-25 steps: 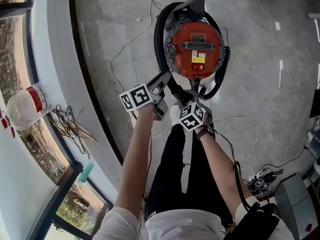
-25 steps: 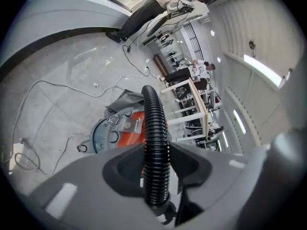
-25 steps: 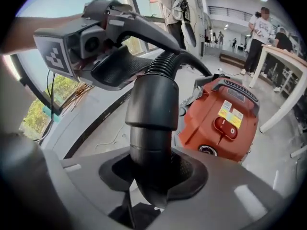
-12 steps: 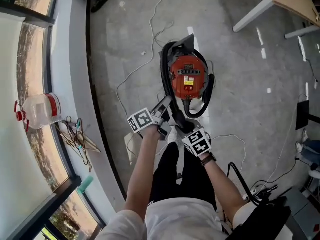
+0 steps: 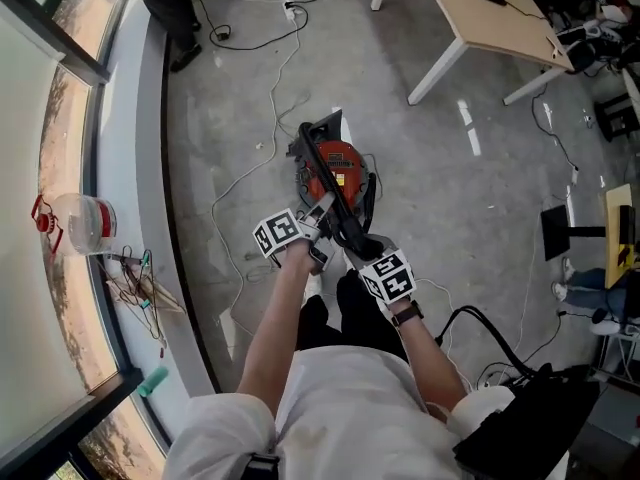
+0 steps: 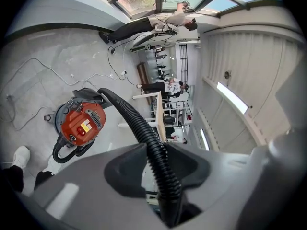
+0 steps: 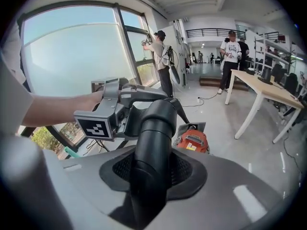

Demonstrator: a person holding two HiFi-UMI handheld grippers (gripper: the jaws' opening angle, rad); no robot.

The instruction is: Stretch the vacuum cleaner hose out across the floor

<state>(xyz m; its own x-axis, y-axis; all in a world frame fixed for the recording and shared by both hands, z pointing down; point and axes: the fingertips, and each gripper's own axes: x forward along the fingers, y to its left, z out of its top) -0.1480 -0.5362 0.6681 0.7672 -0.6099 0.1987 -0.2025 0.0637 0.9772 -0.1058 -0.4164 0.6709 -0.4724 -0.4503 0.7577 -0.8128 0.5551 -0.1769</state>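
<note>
My left gripper (image 6: 163, 172), its jaws just closing, clamps the ribbed vacuum hose (image 6: 139, 127), which its view traces back to the red vacuum cleaner (image 6: 81, 123). My right gripper (image 7: 153, 174) clamps the smooth hose end (image 7: 156, 123).

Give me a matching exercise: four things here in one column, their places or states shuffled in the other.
1 vacuum cleaner
2 left gripper
3 right gripper
4 plastic jug

A clear, by the window
B shut on the ribbed hose
C red, on the floor
D shut on the smooth hose cuff

Pairs: 1-C, 2-B, 3-D, 4-A. The left gripper's jaws have just closed further on the hose.
</note>
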